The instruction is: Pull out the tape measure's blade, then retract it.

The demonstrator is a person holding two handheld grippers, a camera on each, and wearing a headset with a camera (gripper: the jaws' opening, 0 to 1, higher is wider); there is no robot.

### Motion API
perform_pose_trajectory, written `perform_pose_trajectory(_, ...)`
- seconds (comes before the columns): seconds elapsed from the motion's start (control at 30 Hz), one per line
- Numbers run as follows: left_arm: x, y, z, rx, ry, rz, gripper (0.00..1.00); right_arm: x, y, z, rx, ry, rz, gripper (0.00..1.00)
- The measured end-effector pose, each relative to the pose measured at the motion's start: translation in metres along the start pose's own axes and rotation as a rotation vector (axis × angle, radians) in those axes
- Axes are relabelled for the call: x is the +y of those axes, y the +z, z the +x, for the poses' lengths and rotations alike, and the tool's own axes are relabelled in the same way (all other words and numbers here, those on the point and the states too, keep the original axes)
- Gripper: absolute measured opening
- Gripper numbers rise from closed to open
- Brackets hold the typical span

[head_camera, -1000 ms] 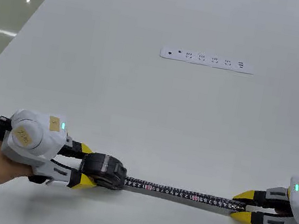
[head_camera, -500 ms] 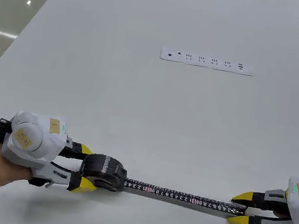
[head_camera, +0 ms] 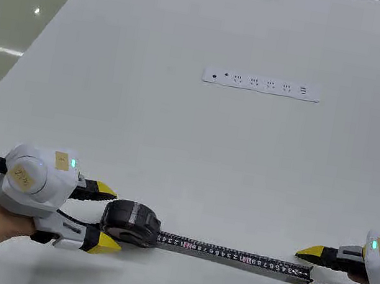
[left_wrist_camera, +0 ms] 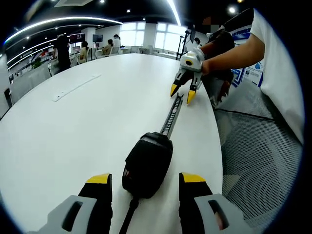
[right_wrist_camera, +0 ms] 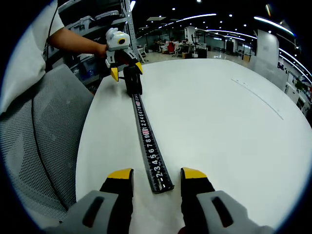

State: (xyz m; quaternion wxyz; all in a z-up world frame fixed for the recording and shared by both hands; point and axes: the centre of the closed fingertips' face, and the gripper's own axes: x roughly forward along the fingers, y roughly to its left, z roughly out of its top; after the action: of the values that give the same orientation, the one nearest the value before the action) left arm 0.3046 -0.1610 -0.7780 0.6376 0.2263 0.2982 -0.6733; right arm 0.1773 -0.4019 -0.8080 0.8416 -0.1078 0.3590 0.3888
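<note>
Jaws slack on both: left gripper [head_camera: 113, 218] straddles black tape-measure case [head_camera: 131, 222], right gripper [head_camera: 296, 271] flanks black numbered blade [head_camera: 229, 254]; clamp case, retract gently.

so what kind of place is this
Likely an open-plan office or lab: a big white table with a power strip on it, a mesh chair beside it, and long ceiling lights overhead.

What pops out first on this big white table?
A black tape measure lies at the near edge of the table, its numbered blade stretched flat to the right. The left gripper stands open around the case, the right gripper open around the blade's end. Farther back lies a white power strip.
</note>
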Motion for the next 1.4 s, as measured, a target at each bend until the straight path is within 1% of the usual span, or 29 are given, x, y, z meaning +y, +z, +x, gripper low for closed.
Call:
perform_pose_trajectory(0.1,0.0,0.004,-0.002,-0.014,0.009,-0.011,0.53,0.0,0.002,-0.003,-0.003,-0.008,0.001,0.38)
perform_pose_trajectory(0.23,-0.002,0.008,-0.007,-0.035,0.026,-0.03,0.56,0.0,0.005,-0.007,-0.014,-0.031,0.011,0.43)
perform_pose_trajectory(0.27,-0.001,0.009,-0.009,-0.036,0.035,-0.045,0.56,0.0,0.006,-0.007,-0.02,-0.038,0.02,0.44)
perform_pose_trajectory(0.3,-0.001,0.01,-0.01,-0.043,0.042,-0.056,0.56,0.001,0.009,-0.008,-0.038,-0.039,0.048,0.47)
perform_pose_trajectory(0.37,-0.002,0.009,-0.012,-0.051,0.052,-0.08,0.59,0.002,0.008,-0.009,-0.034,-0.048,0.047,0.5)
perform_pose_trajectory(0.5,-0.005,0.011,-0.017,-0.068,0.071,-0.1,0.63,0.005,0.009,-0.011,-0.035,-0.061,0.061,0.54)
perform_pose_trajectory(0.6,-0.006,0.014,-0.022,-0.085,0.083,-0.125,0.66,0.005,0.011,-0.015,-0.033,-0.094,0.074,0.6)
perform_pose_trajectory(0.63,-0.006,0.017,-0.024,-0.102,0.09,-0.14,0.68,0.004,0.012,-0.016,-0.04,-0.105,0.084,0.63)
perform_pose_trajectory(0.7,-0.007,0.022,-0.029,-0.13,0.096,-0.174,0.7,0.007,0.014,-0.018,-0.041,-0.111,0.088,0.65)
perform_pose_trajectory(0.73,-0.006,0.022,-0.031,-0.131,0.106,-0.173,0.72,0.008,0.015,-0.019,-0.039,-0.115,0.084,0.66)
perform_pose_trajectory(0.8,-0.007,0.027,-0.037,-0.143,0.123,-0.177,0.74,0.01,0.017,-0.021,-0.038,-0.128,0.08,0.67)
perform_pose_trajectory(0.93,-0.009,0.032,-0.045,-0.16,0.149,-0.192,0.77,0.008,0.022,-0.028,-0.046,-0.166,0.104,0.7)
perform_pose_trajectory(1.0,-0.009,0.035,-0.05,-0.178,0.166,-0.211,0.79,0.01,0.027,-0.031,-0.067,-0.179,0.122,0.73)
perform_pose_trajectory(1.1,-0.01,0.034,-0.056,-0.19,0.187,-0.244,0.83,0.012,0.029,-0.037,-0.071,-0.204,0.138,0.75)
perform_pose_trajectory(1.17,-0.012,0.032,-0.058,-0.189,0.197,-0.249,0.85,0.014,0.031,-0.04,-0.074,-0.213,0.15,0.76)
perform_pose_trajectory(1.27,-0.016,0.028,-0.061,-0.19,0.203,-0.255,0.86,0.015,0.028,-0.044,-0.066,-0.237,0.158,0.78)
perform_pose_trajectory(1.33,-0.018,0.025,-0.063,-0.189,0.214,-0.26,0.86,0.016,0.026,-0.046,-0.07,-0.251,0.189,0.8)
perform_pose_trajectory(1.4,-0.018,0.024,-0.066,-0.201,0.226,-0.282,0.87,0.016,0.025,-0.05,-0.075,-0.267,0.21,0.82)
